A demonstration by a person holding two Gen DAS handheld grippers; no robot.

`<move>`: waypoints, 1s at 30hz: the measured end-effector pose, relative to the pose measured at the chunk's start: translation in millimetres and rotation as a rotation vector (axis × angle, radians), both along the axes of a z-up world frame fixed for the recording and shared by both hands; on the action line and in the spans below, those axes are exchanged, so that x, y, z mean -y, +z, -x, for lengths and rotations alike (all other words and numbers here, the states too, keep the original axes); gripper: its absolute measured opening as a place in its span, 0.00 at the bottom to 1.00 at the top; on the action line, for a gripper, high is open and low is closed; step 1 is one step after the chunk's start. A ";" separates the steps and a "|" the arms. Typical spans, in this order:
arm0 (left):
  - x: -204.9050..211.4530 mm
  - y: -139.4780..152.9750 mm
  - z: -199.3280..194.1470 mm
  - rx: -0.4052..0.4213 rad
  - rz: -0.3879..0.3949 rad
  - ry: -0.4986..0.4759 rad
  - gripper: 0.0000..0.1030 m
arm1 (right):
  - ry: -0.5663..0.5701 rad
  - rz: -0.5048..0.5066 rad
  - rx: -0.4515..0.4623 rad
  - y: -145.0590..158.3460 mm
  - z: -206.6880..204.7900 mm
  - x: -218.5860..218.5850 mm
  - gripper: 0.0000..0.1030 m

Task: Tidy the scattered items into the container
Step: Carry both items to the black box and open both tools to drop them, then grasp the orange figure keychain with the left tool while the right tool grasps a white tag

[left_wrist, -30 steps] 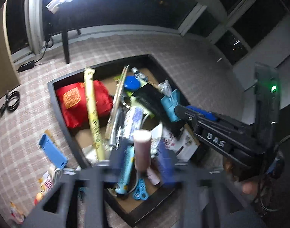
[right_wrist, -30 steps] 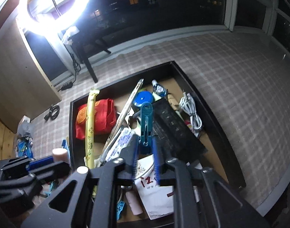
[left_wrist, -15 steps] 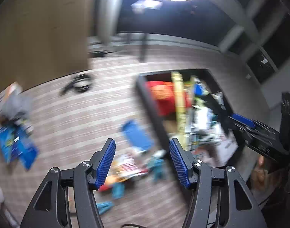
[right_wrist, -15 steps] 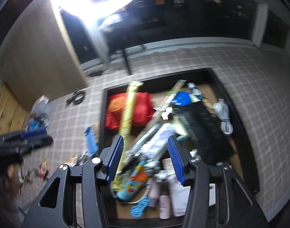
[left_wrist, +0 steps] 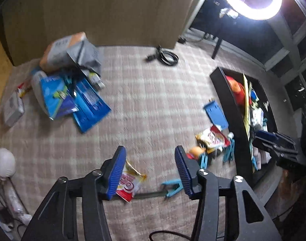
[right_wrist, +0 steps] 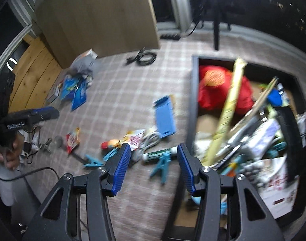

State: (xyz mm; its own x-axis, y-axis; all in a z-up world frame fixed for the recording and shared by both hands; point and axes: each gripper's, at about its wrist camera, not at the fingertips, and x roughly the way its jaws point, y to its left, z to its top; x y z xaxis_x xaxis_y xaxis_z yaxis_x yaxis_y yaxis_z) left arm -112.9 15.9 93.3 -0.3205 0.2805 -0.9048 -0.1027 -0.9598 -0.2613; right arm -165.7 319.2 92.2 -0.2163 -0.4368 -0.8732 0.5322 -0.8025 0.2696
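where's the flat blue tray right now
In both wrist views, the flat blue tray lies on the carpet just outside the black container, on its left, above the snack packets.

Checked pink rug (left_wrist: 145,100), black container (right_wrist: 193,104)

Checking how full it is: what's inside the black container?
The black container holds a red bag, a long yellow packet lying across it, a blue disc and blurred clutter. Whatever lies beneath the pile is covered.

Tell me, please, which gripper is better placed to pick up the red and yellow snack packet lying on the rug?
The left gripper, probably. Its jaws stand open and empty, with the snack packet just below them beside its left finger. The right gripper, also open, hangs over the green tube near the black container, farther from that packet.
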 end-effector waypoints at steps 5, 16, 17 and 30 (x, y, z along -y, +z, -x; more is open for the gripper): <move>-36.1 -25.5 -7.2 -0.016 0.045 -0.171 0.39 | 0.011 0.001 0.072 -18.0 -2.4 16.3 0.43; -88.1 -55.8 -6.0 -0.027 0.128 -0.415 0.33 | -0.018 -0.021 0.153 -45.2 3.3 31.5 0.33; -92.3 -57.3 -7.1 -0.032 0.140 -0.439 0.33 | -0.025 -0.020 0.161 -47.8 4.8 32.5 0.33; -119.2 -68.5 1.6 -0.048 0.162 -0.552 0.34 | -0.080 -0.005 0.239 -66.8 27.8 47.1 0.27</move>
